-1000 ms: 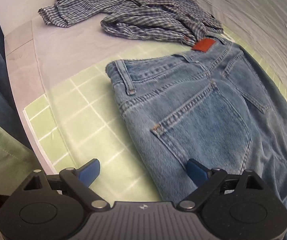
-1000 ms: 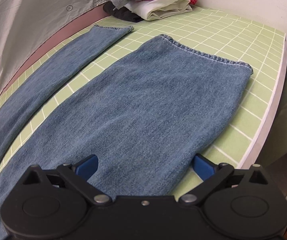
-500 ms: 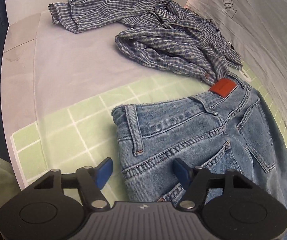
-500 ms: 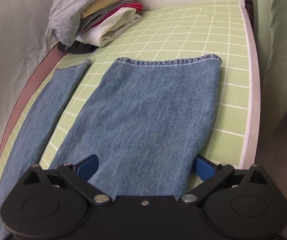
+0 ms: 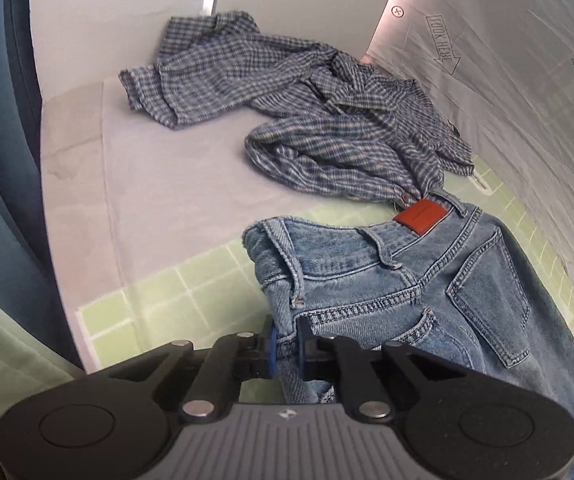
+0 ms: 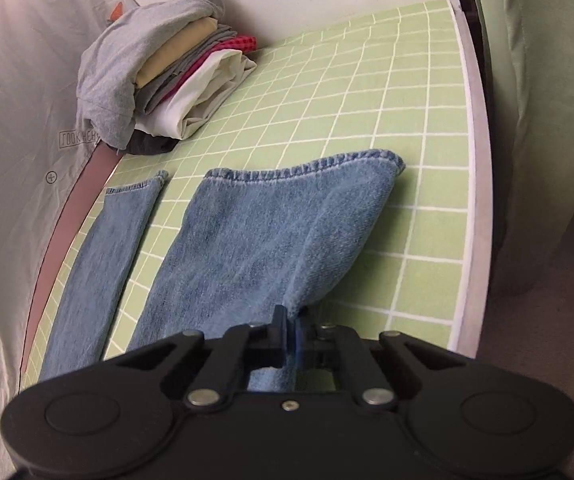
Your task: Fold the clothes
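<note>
One pair of jeans (image 5: 439, 300) lay spread along the green-gridded bench (image 6: 367, 92), back side up, with its two legs stretching toward the far end. The left claw (image 5: 285, 346) was clenched on the waistband side of the jeans near the bench's front edge, denim bunched between its blue pads, two back pockets and one rust-red patch (image 5: 421, 216) showing beyond it. The right claw (image 6: 291, 326) was clamped tight on the edge of the nearer leg, and that edge rose off the bench in a ridge up to the pads while the hem (image 6: 307, 166) still rested on the grid. The other leg (image 6: 115, 236) lay flat along the bench's back edge, just beside the white sheet (image 6: 15, 120) hanging there. One crumpled checked shirt (image 5: 307, 120) sat on the plain grey end of the bench, its lower edge touching the jeans' waistband by the patch. At the opposite far corner stood one stack of folded clothes (image 6: 167, 76), grey on top, then tan, grey, red, white and something dark at the bottom, well apart from both hems.
</note>
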